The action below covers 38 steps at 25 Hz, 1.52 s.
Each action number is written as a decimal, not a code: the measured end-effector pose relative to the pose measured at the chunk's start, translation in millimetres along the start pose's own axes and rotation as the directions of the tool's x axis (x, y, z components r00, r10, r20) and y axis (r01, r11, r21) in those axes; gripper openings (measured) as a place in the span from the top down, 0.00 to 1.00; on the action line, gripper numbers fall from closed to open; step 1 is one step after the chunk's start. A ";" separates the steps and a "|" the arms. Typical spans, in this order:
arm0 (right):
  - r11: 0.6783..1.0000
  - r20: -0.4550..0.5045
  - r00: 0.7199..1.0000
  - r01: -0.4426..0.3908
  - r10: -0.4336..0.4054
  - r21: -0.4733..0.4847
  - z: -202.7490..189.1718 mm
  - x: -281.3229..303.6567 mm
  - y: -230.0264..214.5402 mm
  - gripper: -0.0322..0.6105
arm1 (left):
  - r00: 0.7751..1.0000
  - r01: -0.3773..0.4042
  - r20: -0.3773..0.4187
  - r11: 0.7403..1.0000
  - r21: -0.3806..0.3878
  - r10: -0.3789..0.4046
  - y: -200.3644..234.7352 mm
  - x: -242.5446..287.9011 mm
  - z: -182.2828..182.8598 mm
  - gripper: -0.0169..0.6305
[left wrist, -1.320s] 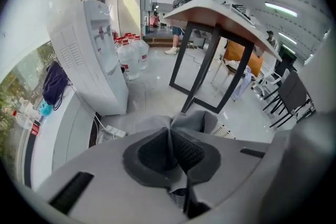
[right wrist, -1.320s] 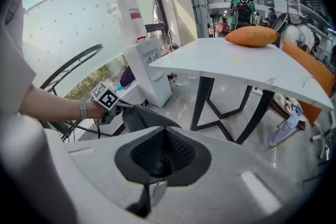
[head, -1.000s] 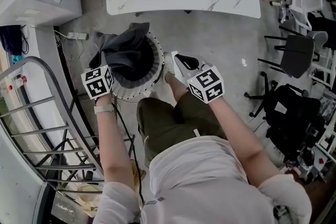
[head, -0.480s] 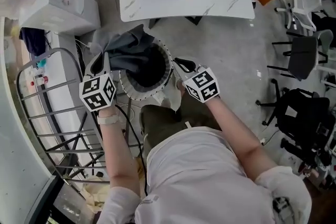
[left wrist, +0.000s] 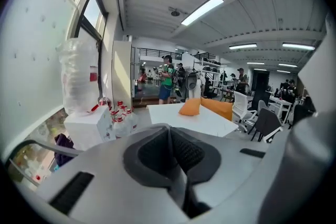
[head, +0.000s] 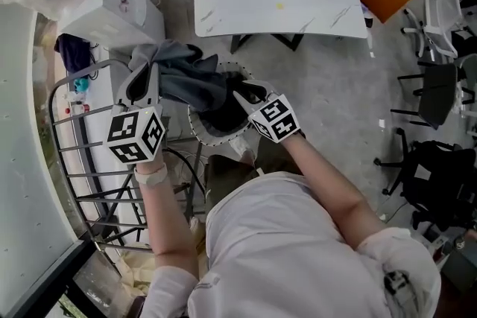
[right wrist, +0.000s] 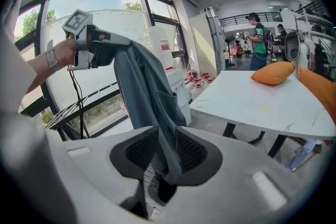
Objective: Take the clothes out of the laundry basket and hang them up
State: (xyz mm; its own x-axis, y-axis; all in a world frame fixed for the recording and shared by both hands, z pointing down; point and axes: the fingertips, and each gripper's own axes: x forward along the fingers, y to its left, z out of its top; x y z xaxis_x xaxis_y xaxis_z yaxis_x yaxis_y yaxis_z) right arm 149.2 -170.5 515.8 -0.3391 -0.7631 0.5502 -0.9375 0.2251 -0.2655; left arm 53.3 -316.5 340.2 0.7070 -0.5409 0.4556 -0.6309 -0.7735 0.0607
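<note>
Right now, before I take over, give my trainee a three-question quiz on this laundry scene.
1. True or false: the grey garment lies wholly inside the laundry basket.
2. What lies on the white table? A an orange cushion, B a laptop, C a folded towel.
3. Fill in: the left gripper is shut on the ____.
Key: 1 false; 2 A; 3 grey garment.

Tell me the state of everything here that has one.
left gripper: shut on garment, raised.
right gripper: jaws have just been opening, garment between them, not pinched.
garment: hanging from left gripper, above basket.
basket: upright on floor.
rack: bare where visible.
</note>
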 end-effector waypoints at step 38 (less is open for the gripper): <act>0.849 -0.023 0.900 -0.419 0.435 -0.323 112.8 85.5 83.7 0.93 | 0.647 -0.654 0.172 0.657 -0.375 0.742 43.5 -275.5 9.7 0.95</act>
State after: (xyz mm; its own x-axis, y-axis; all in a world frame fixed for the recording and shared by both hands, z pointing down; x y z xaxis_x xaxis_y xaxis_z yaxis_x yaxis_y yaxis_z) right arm 50.6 -285.3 451.3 -0.7150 -0.5748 0.3979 -0.6791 0.7062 -0.2003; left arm -165.8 -204.3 208.7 0.0442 -0.9812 0.1876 -0.9967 -0.0306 0.0750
